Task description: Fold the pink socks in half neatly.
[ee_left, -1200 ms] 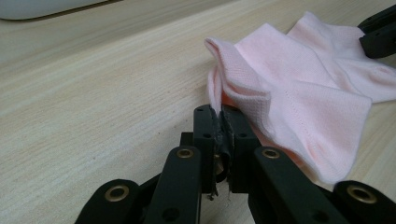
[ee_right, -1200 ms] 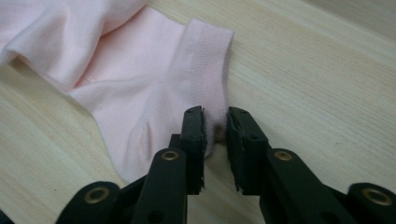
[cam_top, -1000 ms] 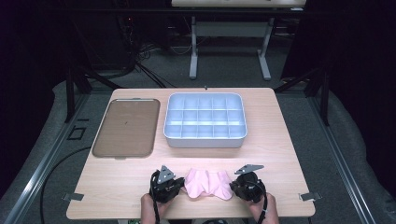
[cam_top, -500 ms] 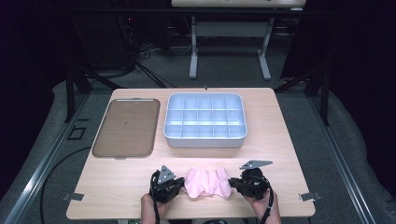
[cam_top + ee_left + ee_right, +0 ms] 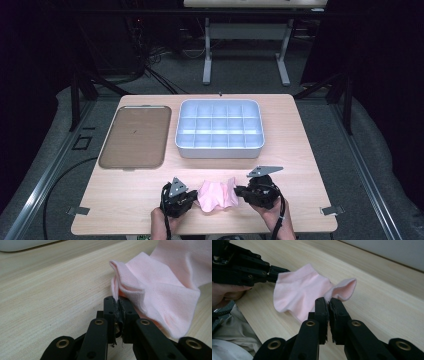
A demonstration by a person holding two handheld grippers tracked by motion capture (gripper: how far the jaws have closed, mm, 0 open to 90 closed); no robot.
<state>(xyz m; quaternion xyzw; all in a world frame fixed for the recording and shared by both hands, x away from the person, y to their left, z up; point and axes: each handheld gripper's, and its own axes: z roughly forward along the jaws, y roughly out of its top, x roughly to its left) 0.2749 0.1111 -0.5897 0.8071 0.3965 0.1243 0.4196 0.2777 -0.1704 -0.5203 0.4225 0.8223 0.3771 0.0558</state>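
My left gripper (image 5: 117, 305) and right gripper (image 5: 328, 305) each pinch an edge of the soft, ribbed pink sock (image 5: 218, 196) on the wood-grain table (image 5: 300, 150).

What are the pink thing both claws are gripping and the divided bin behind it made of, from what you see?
Sock: soft knitted fabric, matte; a fine ribbed weave and a stitched seam show, and it folds limply between the left claw and right claw. Bin: probably moulded plastic, pale grey-blue, smooth with a slight sheen and rounded corners; thin metal can't be ruled out.
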